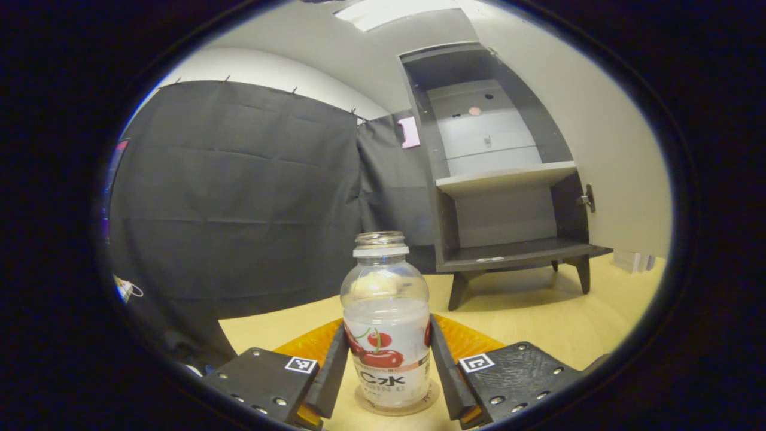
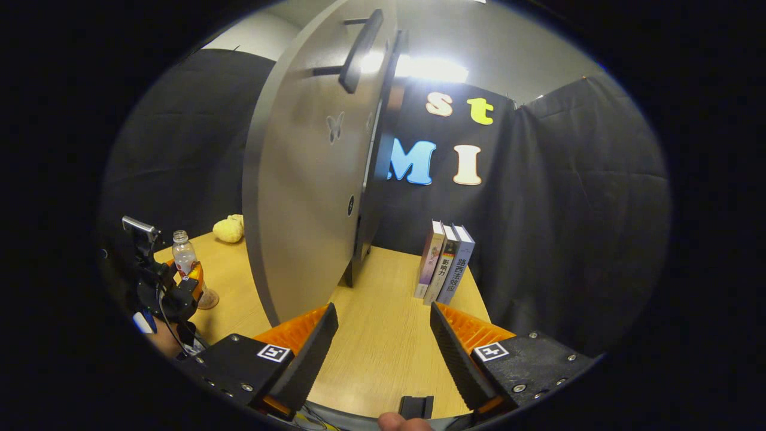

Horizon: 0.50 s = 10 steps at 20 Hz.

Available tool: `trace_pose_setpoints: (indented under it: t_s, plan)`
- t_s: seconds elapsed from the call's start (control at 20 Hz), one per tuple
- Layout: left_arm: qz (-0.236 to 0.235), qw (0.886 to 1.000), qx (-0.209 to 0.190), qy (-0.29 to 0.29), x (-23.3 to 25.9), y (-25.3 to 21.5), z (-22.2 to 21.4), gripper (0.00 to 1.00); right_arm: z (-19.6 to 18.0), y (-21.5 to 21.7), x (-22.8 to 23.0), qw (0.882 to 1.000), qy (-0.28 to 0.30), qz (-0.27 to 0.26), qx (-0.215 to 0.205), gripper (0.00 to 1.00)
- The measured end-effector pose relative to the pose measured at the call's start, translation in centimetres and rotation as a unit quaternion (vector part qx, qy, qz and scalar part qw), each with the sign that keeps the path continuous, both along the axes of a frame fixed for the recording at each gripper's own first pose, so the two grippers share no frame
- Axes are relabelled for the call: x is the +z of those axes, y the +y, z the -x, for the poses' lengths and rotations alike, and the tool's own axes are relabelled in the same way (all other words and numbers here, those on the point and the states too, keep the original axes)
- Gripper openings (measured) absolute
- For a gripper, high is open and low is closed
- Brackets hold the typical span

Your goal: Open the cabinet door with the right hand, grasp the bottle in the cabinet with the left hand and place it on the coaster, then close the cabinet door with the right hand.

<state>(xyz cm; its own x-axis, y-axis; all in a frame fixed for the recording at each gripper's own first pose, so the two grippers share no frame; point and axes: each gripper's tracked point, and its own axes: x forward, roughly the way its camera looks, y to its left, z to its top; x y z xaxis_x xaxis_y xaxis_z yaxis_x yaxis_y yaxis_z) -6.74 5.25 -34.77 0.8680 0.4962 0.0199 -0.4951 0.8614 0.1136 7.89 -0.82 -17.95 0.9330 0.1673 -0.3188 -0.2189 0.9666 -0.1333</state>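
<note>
1. Left tongs [image 1: 388,368] straddling the clear plastic bottle with the cherry label [image 1: 386,326], fingers right alongside it on both sides; can't tell whether actually pressing or just let go.
2. Bottle standing upright on the round translucent coaster [image 1: 396,406] on the pale wooden surface [image 1: 538,317], so placing step looks basically done.
3. Right tongs [image 2: 383,350] spread wide, gripping nothing, hovering low over the surface near the bottom edge of the grey cabinet door [image 2: 299,197].
4. Door swung wide open; dark grey cabinet [image 1: 497,179] with bare shelves, well behind the bottle.
5. Next up, probably: back the left tongs off without tipping the bottle, then get the right tongs behind the door or onto its black bar handle [image 2: 361,51] and push it shut.
6. Worth watching: three upright books [image 2: 444,263] standing just beside the right tongs' path.
</note>
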Motion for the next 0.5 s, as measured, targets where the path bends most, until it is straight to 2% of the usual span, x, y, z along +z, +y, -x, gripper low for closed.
trace_pose_setpoints:
  t_s: [0.1, 0.15, 0.2, 0.45, 0.5]
  plan:
    - [0.006, 1.0, 0.003, -0.005, 0.0, 0.1, -0.1, 0.7, -0.4, 0.8, -0.3, 1.0, 0.005, -0.003, 0.004, 0.95]
    - [0.009, 1.0, 0.005, -0.005, -0.3, 0.2, 0.1, 0.65, -0.3, 0.6, -0.3, 1.0, 0.007, -0.006, 0.0, 0.95]
    - [0.009, 1.0, 0.008, -0.004, -0.4, 0.4, 0.2, 0.71, -0.4, 0.7, -0.6, 1.0, 0.012, -0.008, -0.003, 0.95]
    - [-0.007, 1.0, -0.001, 0.008, -0.7, 0.3, -0.2, 0.73, -1.3, 0.9, -1.7, 1.0, 0.03, 0.001, -0.006, 0.95]
    - [-0.002, 1.0, -0.005, 0.012, -0.8, 0.2, -0.1, 0.78, -1.5, 1.0, -1.8, 0.999, 0.032, 0.001, -0.006, 0.95]
